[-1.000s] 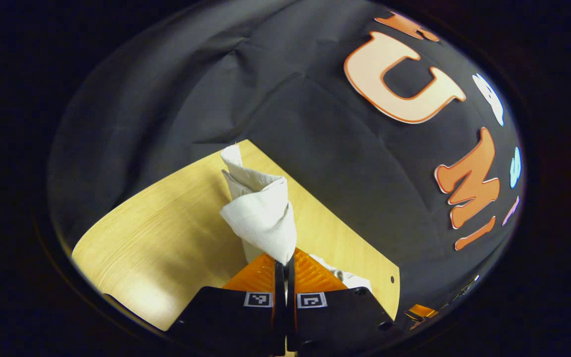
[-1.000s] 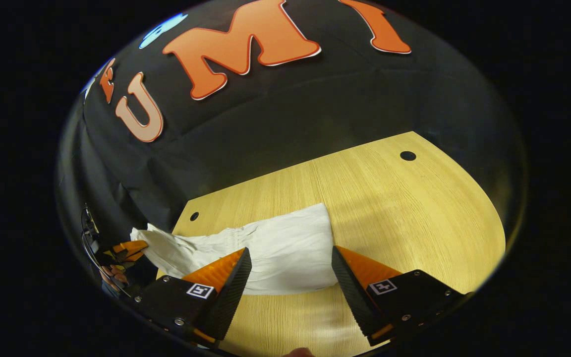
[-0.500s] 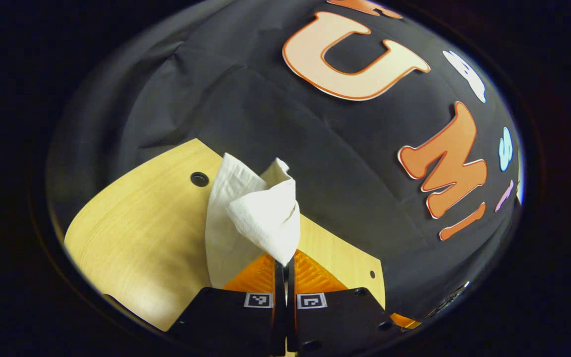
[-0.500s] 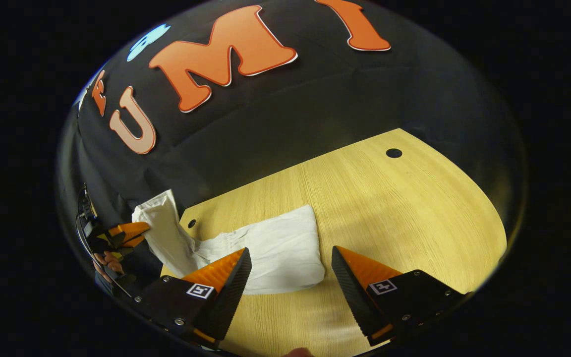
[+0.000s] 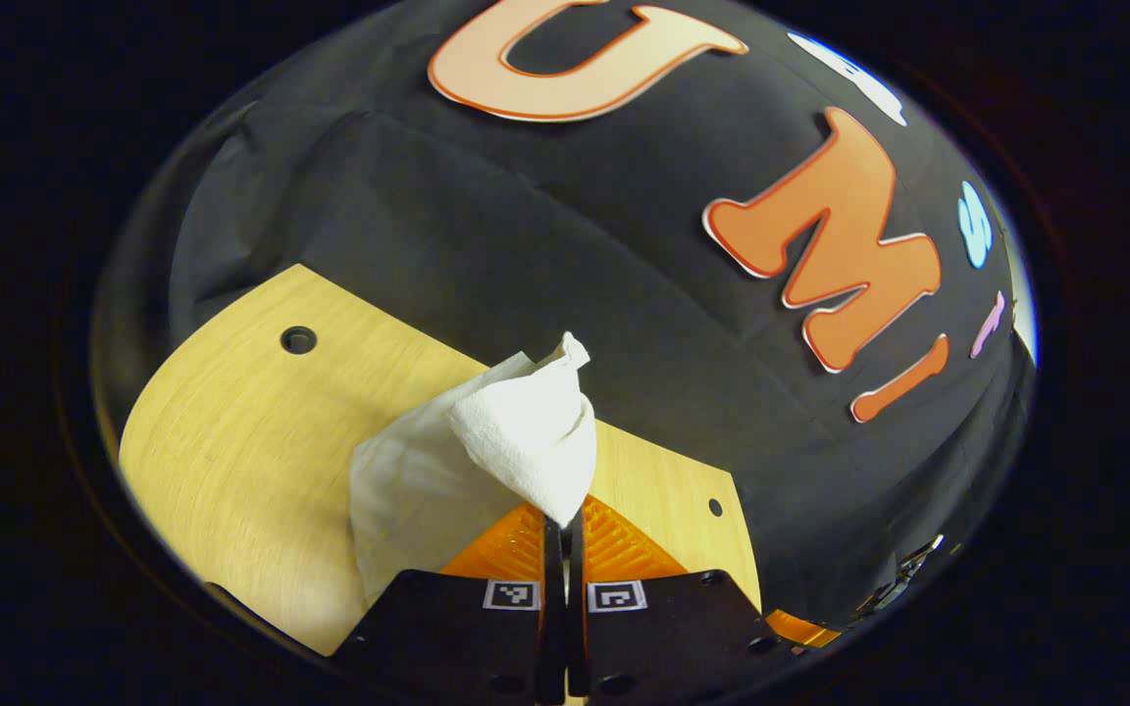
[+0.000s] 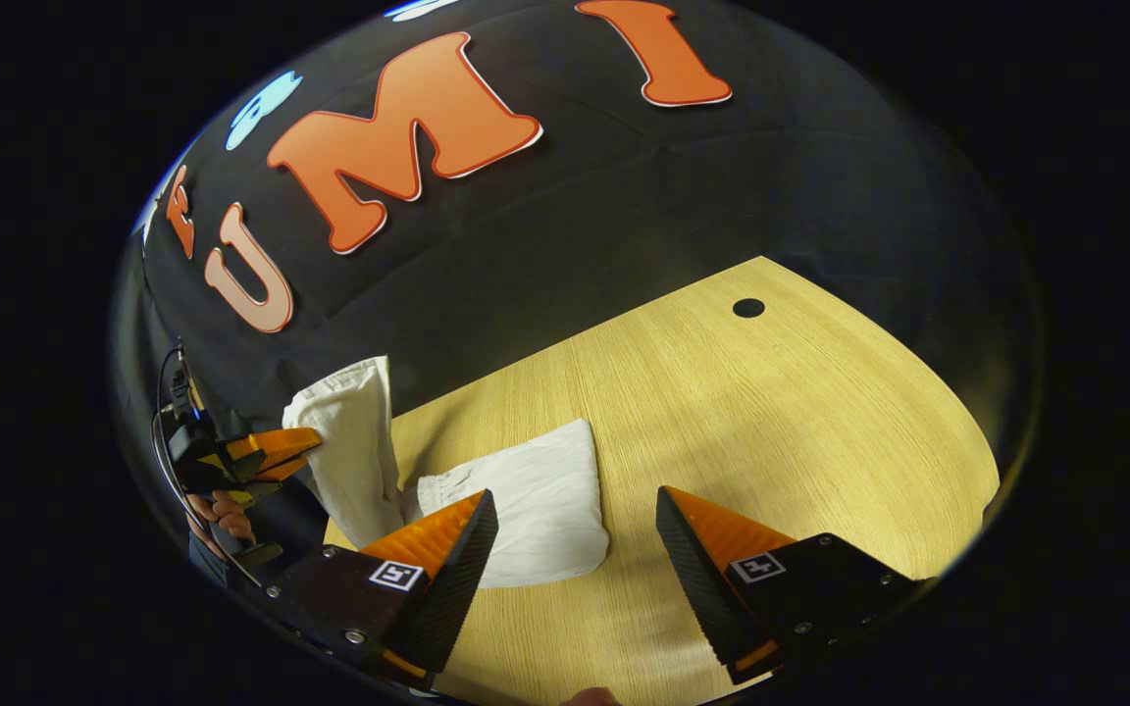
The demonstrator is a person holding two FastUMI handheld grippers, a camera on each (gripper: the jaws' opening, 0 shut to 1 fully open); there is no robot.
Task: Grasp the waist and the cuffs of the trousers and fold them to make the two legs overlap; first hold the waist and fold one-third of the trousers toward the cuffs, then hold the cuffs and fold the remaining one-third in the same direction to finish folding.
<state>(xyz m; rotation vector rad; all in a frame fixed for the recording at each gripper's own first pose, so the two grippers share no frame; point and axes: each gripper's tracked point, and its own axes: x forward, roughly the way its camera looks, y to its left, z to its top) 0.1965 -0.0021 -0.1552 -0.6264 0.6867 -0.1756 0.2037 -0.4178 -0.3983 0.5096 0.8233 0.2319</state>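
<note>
Left tongs, pressed together, pinch one end of the white trousers at lower centre of the left gripper view, lifted off the tabletop. Right tongs stand spread and empty, the flat folded part lying between and just beyond their tips.

No words, brands or numbers can be read on the trousers or the desk. Small square black-and-white coded markers sit on each claw's fingers; they carry patterns, not legible text.

Wooden table with round holes
</note>
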